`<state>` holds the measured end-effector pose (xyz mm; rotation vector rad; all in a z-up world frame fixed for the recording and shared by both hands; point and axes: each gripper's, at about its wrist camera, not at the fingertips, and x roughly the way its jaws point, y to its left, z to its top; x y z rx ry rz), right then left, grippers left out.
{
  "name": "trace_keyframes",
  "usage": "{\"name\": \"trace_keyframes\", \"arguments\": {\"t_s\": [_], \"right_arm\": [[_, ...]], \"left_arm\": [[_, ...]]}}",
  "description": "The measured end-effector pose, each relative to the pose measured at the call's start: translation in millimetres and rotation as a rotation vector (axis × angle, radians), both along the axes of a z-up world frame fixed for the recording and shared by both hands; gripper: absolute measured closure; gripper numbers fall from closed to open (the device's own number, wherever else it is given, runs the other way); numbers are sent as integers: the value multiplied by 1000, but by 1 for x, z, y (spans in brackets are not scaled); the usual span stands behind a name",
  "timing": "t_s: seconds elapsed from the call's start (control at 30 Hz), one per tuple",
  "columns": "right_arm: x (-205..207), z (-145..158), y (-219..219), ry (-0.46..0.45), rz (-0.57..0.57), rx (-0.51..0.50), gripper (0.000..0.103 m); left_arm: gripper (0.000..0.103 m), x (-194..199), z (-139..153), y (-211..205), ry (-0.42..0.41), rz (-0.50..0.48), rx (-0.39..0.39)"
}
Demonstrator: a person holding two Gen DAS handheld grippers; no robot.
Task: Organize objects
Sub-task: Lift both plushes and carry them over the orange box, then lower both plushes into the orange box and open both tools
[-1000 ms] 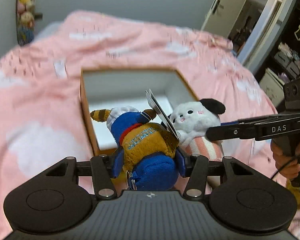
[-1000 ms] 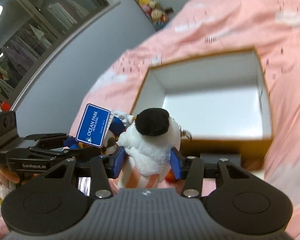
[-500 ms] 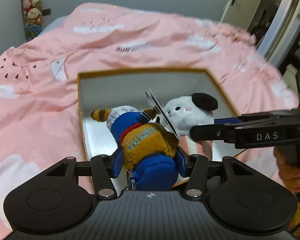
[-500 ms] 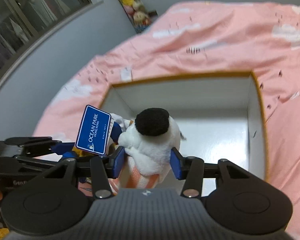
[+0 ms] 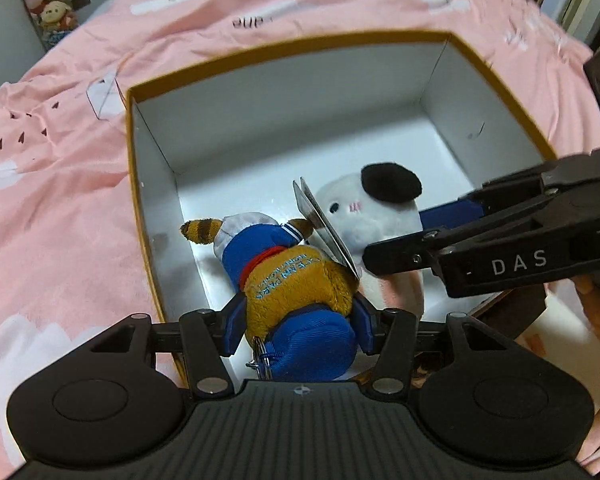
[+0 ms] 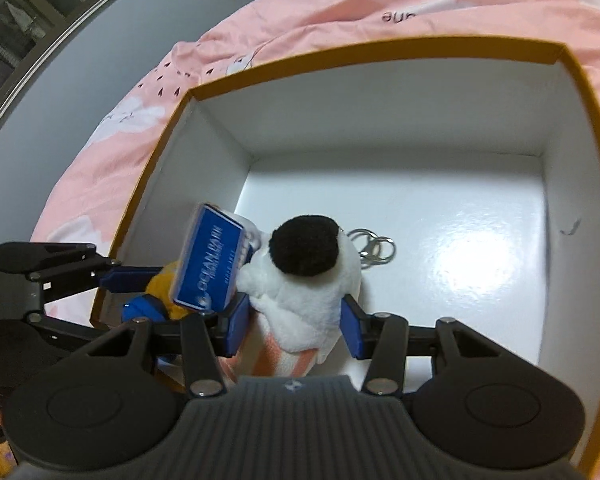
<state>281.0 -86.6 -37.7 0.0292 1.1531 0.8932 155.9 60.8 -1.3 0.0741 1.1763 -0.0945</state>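
Note:
An open box with an orange rim [image 5: 300, 46] and white inside lies on the bed. My left gripper [image 5: 300, 320] holds a brown plush toy [image 5: 292, 284] in blue clothes low inside the box by its left wall; its jaws are opening, pads still against the toy. A blue tag [image 6: 208, 272] sticks up from the toy. My right gripper [image 6: 296, 320] is shut on a white plush toy [image 6: 312, 280] with a black ear, just right of the brown one. A key ring [image 6: 372, 246] lies on the box floor [image 6: 460, 264].
A pink bedspread [image 5: 60, 200] with white clouds surrounds the box. Several plush toys [image 5: 48, 4] hang against the wall at the far left. A glass-fronted cupboard [image 6: 16, 20] stands beyond the bed. Most of the box floor to the right is bare.
Both grippers have sunk forward into the box with their toys, side by side. The box now fills both views, and the toys are down near its floor.

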Motion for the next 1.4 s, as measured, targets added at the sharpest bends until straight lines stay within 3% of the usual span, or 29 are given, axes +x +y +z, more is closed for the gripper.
{"name": "trace_keyframes", "arguments": {"t_s": [0.27,0.4,0.57,0.67,0.8,1.03,1.2,1.4], "right_arm": [[3,-2,11,-1,72,-39,52],[5,-3,12,-1,87,-43,52],[6,5,13,-24,96,-57,52],[4,11,16,-64,111,-91,52],[-6,22,23,-185,154,-161,52],[-16,24,31,-373,190,-296,53],[-11,9,37,-296,238,-257,53],[-1,1,35,-198,217,-173,53]], "left_arm": [[30,7,-2,-5,56,-65,38],[23,5,3,0,49,-88,22],[23,-2,20,13,-6,-92,-20],[33,-5,26,17,-14,-94,-28],[49,-3,23,15,-6,-100,-4],[53,-1,19,16,-18,-102,-19],[53,2,15,12,-27,-152,1],[56,11,7,7,-22,-223,48]]}}
